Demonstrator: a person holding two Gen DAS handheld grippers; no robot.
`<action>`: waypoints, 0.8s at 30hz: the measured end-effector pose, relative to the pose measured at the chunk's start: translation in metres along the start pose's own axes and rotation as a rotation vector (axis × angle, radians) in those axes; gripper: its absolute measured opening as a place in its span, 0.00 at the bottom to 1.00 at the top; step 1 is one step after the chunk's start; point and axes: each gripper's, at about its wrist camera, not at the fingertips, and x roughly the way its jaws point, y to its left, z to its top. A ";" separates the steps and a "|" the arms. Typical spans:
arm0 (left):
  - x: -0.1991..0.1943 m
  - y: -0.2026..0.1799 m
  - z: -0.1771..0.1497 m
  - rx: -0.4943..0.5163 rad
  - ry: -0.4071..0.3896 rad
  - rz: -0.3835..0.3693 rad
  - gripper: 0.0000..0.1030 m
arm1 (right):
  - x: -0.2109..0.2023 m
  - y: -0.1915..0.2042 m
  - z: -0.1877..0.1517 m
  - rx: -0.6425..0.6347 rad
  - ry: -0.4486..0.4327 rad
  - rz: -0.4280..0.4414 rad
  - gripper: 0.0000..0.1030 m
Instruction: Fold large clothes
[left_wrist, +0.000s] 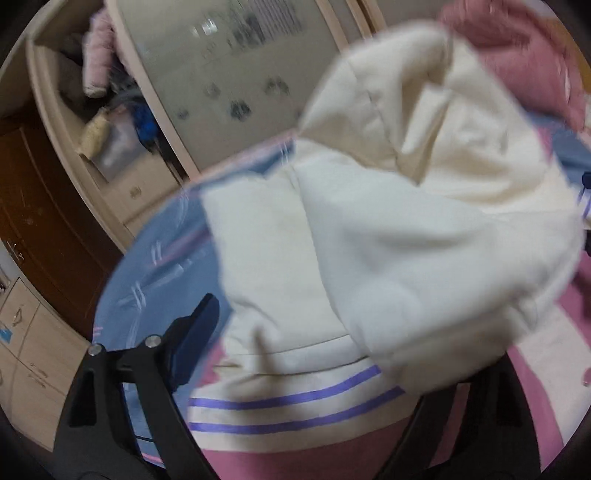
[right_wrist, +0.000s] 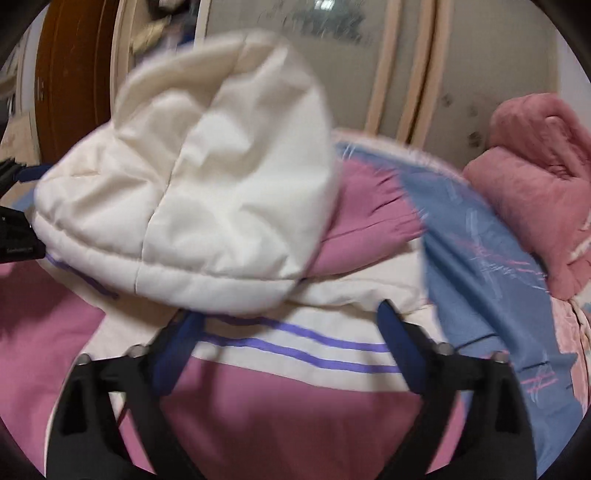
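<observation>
A padded jacket lies on the bed, pink (right_wrist: 288, 417) with a cream band and purple stripes (left_wrist: 295, 398). Its cream hood (left_wrist: 424, 221) (right_wrist: 207, 199) is folded over the body and looks blurred. My left gripper (left_wrist: 317, 354) stands open. Its left finger (left_wrist: 195, 339) is beside the jacket's edge, and the right one is hidden under the hood's cloth. My right gripper (right_wrist: 288, 350) is open too, with both blue fingertips just over the striped band and nothing pressed between them. Part of the left gripper (right_wrist: 14, 229) shows at the hood's left edge.
A blue patterned sheet (left_wrist: 155, 280) (right_wrist: 480, 266) covers the bed. A bunched pink quilt (right_wrist: 535, 177) sits at the back right. Behind the bed stand a wardrobe with frosted doors (left_wrist: 229, 74), an open shelf of clothes (left_wrist: 99, 74) and a brown door (left_wrist: 44, 206).
</observation>
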 end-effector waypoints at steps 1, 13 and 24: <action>-0.015 0.003 -0.002 0.016 -0.028 0.004 0.98 | -0.008 -0.002 -0.001 0.005 -0.011 0.019 0.93; -0.240 0.000 -0.118 -0.269 -0.044 -0.129 0.98 | -0.219 -0.020 -0.114 0.264 -0.063 0.068 0.99; -0.367 -0.016 -0.172 -0.407 -0.021 -0.097 0.98 | -0.336 0.006 -0.148 0.205 -0.144 0.021 0.99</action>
